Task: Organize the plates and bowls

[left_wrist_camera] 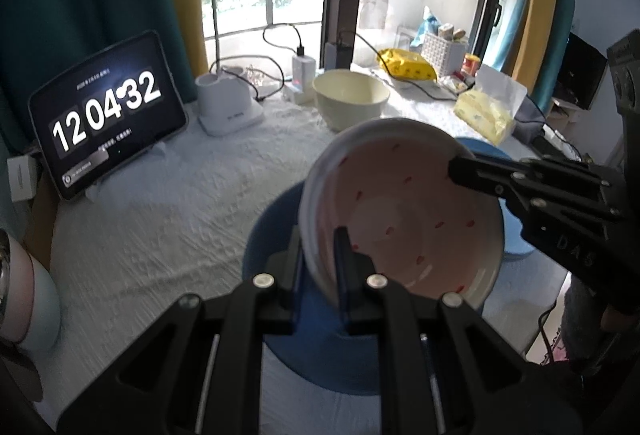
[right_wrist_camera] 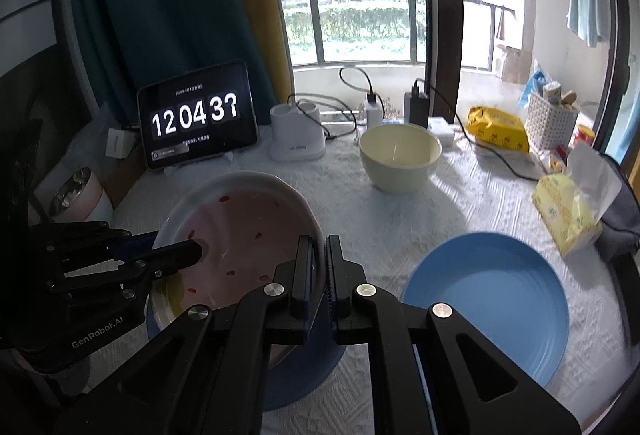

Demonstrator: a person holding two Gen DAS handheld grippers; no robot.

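A pink bowl (left_wrist_camera: 400,219) (right_wrist_camera: 248,223) with red specks is held by its rim from two sides. My left gripper (left_wrist_camera: 318,269) (right_wrist_camera: 173,246) is shut on the rim nearest it, one finger inside the bowl and one outside. On the opposite rim my right gripper (right_wrist_camera: 319,249) (left_wrist_camera: 460,171) is shut as well. The bowl hangs tilted right over a blue plate (left_wrist_camera: 272,235) (right_wrist_camera: 304,375); I cannot tell if they touch. A second blue plate (right_wrist_camera: 488,295) (left_wrist_camera: 482,151) lies to the right. A cream bowl (left_wrist_camera: 350,97) (right_wrist_camera: 400,155) stands further back.
The table has a white textured cloth (right_wrist_camera: 380,219). At the back stand a tablet clock (right_wrist_camera: 196,115), a white lamp base (right_wrist_camera: 296,139) and chargers with cables. A yellow tissue pack (right_wrist_camera: 564,211), a yellow bag (right_wrist_camera: 498,129) and a basket (right_wrist_camera: 550,123) fill the right side. A cup (right_wrist_camera: 78,195) sits far left.
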